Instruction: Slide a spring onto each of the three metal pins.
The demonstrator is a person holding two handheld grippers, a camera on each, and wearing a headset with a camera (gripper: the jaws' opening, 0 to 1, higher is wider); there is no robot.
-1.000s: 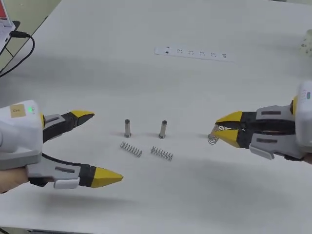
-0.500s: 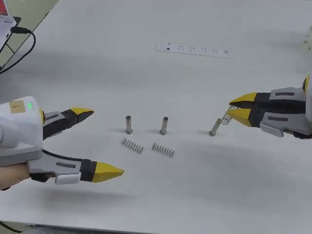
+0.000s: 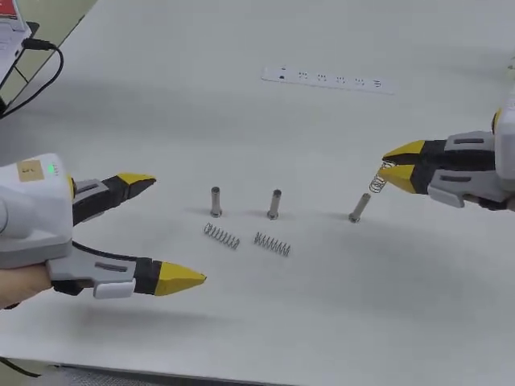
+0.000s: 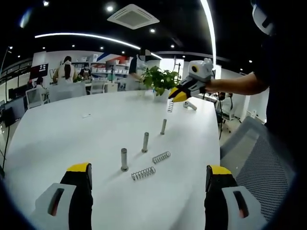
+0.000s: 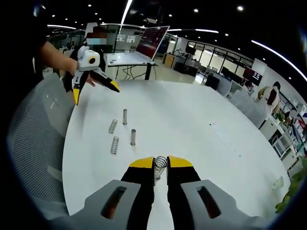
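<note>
Spring (image 3: 378, 182) pinched in the right hand-held gripper (image 3: 388, 167) hangs just above the tilted pin (image 3: 359, 207); near it two springs (image 3: 272, 244) lie unfitted, left hand-held gripper (image 3: 178, 230) wide.

Three metal pins (image 3: 216, 201) (image 3: 275, 203) (image 3: 358, 207), three springs (image 3: 220, 236) (image 3: 272, 244) (image 3: 377, 182), two grippers (image 3: 177, 230) (image 3: 389, 167) — and one power strip (image 3: 328, 80).

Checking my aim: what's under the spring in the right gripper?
The tilted pin, its top just below the spring, with a gap between them. The right gripper covers the spring's upper end.
</note>
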